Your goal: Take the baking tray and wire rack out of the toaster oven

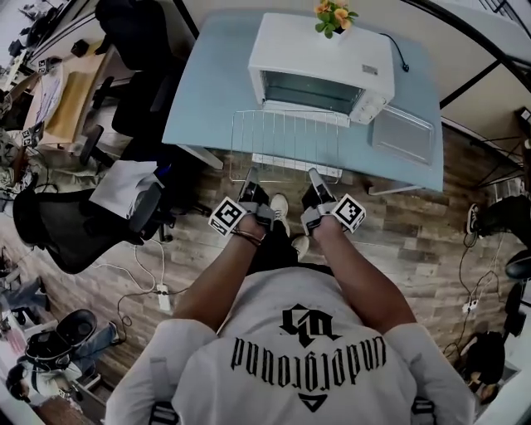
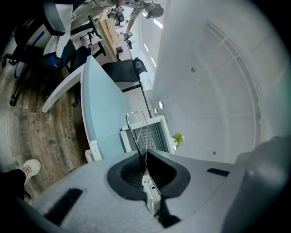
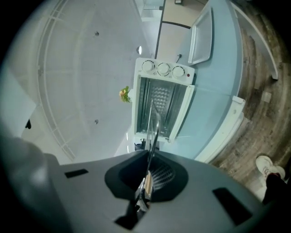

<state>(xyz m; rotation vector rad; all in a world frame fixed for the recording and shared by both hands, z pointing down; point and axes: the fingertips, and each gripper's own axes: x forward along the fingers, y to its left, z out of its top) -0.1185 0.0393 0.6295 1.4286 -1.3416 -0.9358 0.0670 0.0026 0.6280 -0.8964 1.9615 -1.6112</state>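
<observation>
- Two claws, left (image 1: pixel 249 177) and right (image 1: pixel 316 176), are each pinched shut on the near rim wire of the rack (image 1: pixel 286 137), one toward each corner.
- The rack hangs roughly level at 6 o'clock of the oven (image 1: pixel 323 58), over the dropped door (image 1: pixel 328 170) and the desk (image 1: pixel 207 91) edge. Its far edge sits by the oven mouth, and I cannot tell whether it has cleared it.
- The tray (image 1: pixel 402 133) already lies on the desk at 4 o'clock of the oven, so the rack looks like the last piece to come out.
- Each grip is on one thin wire, so the rack's weight beyond the claws could pivot it downward and bang the far end on the door.
- If one hand pulls ahead of the other, the rack could skew, jam against the oven's side walls, or drag the oven toward the desk edge.
- Setting the rack down toward 3 o'clock could strike the tray. A jolt to the oven could topple the flowers (image 1: pixel 334 15) on top.
</observation>
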